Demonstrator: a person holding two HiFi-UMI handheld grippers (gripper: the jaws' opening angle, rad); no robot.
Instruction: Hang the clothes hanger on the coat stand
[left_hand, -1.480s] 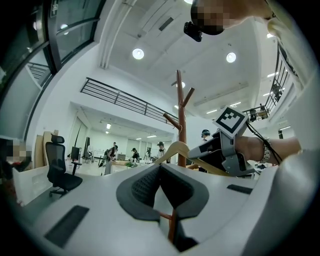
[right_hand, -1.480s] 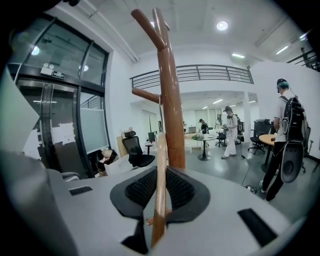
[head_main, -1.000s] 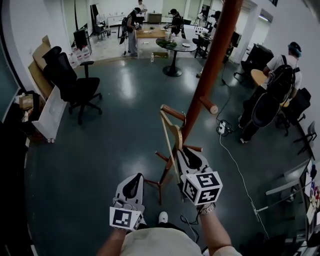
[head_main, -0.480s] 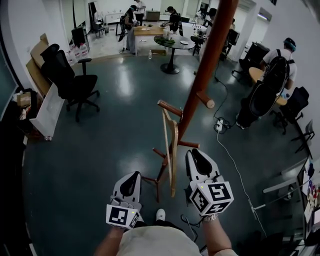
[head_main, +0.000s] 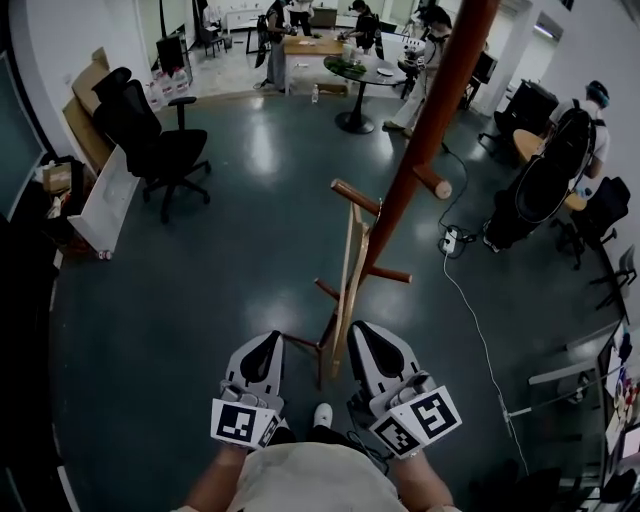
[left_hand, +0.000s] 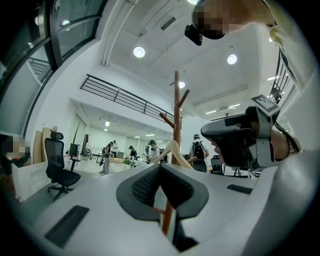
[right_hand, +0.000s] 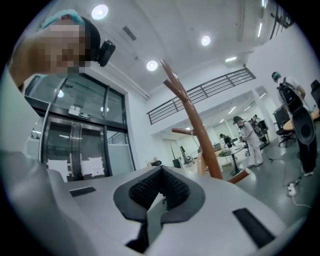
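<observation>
Head view, stand: the reddish-brown wooden coat stand (head_main: 425, 130) slants up through the frame from its feet on the dark glossy floor (head_main: 200, 290), with short pegs sticking out at several heights.
Head view, hanger: the pale wooden clothes hanger (head_main: 350, 270) looks hooked over one brown peg (head_main: 355, 196). It's seen pretty much edge-on, with its long axis running from that peg down toward the person.
Head view, grippers: the left gripper (head_main: 265, 345) and right gripper (head_main: 362, 335) sit low and side by side. The hanger's lower end comes down between them, closer to the right one, just beside it but apart as far as I can tell.
Left gripper view, jaws: the left gripper (left_hand: 160, 167) has its dark ribbed pads meeting at the tips with nothing pinched.
Left gripper view, target: the hanger (left_hand: 172, 147) is ahead and above, right against the stand's pole (left_hand: 176, 100).
Right gripper view, jaws: the right gripper (right_hand: 161, 170) is also closed tip to tip and empty.
Right gripper view, target: the stand's pole (right_hand: 195, 125) rises just off to the side. I can't pick out the hanger for sure here.
My read: the hanging looks done. If it needs a nudge, the right hand is nearer and would reach forward and up along the hanger's length.
</observation>
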